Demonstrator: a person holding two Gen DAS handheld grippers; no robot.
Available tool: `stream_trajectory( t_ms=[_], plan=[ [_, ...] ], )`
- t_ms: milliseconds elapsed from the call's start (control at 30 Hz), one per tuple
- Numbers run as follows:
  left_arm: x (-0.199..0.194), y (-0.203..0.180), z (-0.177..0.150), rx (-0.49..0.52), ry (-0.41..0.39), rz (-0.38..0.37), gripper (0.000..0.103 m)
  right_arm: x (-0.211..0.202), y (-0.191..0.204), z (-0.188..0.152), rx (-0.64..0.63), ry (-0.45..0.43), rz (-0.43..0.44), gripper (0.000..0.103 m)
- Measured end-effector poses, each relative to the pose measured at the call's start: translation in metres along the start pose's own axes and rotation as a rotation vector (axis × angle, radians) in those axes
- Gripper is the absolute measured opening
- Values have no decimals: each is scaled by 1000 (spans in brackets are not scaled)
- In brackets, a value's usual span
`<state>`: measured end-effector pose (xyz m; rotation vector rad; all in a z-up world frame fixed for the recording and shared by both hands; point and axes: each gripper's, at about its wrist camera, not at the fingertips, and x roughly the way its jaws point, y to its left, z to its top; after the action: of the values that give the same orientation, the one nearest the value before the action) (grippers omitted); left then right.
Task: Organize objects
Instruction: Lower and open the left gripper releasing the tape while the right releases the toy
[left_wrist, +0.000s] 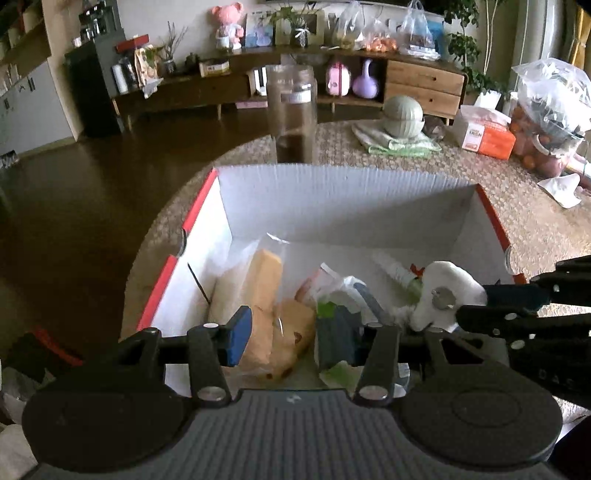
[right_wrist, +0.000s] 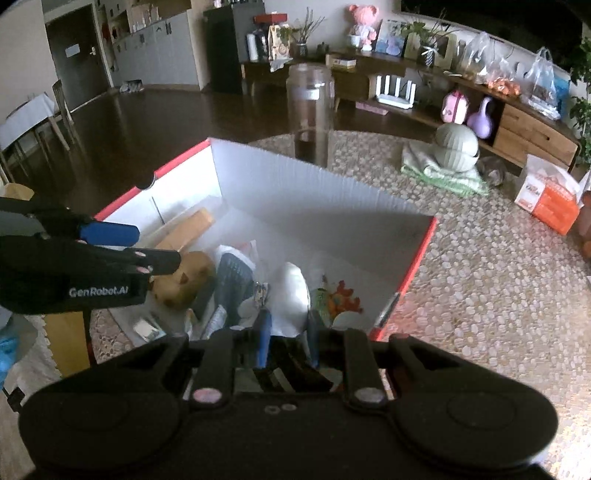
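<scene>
Both tongs hang over the white corrugated box with red outer walls (left_wrist: 369, 192), which sits on the round woven-mat tabletop (right_wrist: 480, 266). The right tongs (right_wrist: 286, 332) are clamped on a white plush toy with a metal keyring (right_wrist: 293, 295); from the left wrist view it hangs at about three o'clock, just above the box's right side (left_wrist: 448, 291). The left tongs (left_wrist: 295, 332) stand part-open with nothing between the blue pads, poised over a tan bread-like item in clear wrap (left_wrist: 264, 284) at the box's left. Beside it in the box lie a blue-grey packet (right_wrist: 232, 284) and a flowered paper piece (right_wrist: 338, 299). Beyond the box at twelve o'clock stands a tall clear glass jar (left_wrist: 291, 114) on the tabletop. At two o'clock, a pale green ribbed pot (left_wrist: 402, 114) rests on a folded green cloth (left_wrist: 399, 144).
</scene>
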<state>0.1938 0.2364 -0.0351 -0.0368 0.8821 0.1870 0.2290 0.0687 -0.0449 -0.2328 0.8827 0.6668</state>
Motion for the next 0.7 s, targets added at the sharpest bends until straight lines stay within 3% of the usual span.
stream_trajectory(
  t_ms=[167, 467, 600, 700],
  plan=[
    [8, -3, -3, -1, 13, -3, 48, 13, 3, 0, -10, 24, 19, 22],
    [7, -6, -9, -9, 7, 2, 49, 6, 5, -5, -20, 24, 52, 35],
    [0, -5, -11, -30, -9, -11, 65, -6, 7, -6, -33, 4, 58, 43],
    [-8, -6, -13, -40, -23, -19, 66, -18, 8, -7, -36, -19, 65, 48]
  ],
)
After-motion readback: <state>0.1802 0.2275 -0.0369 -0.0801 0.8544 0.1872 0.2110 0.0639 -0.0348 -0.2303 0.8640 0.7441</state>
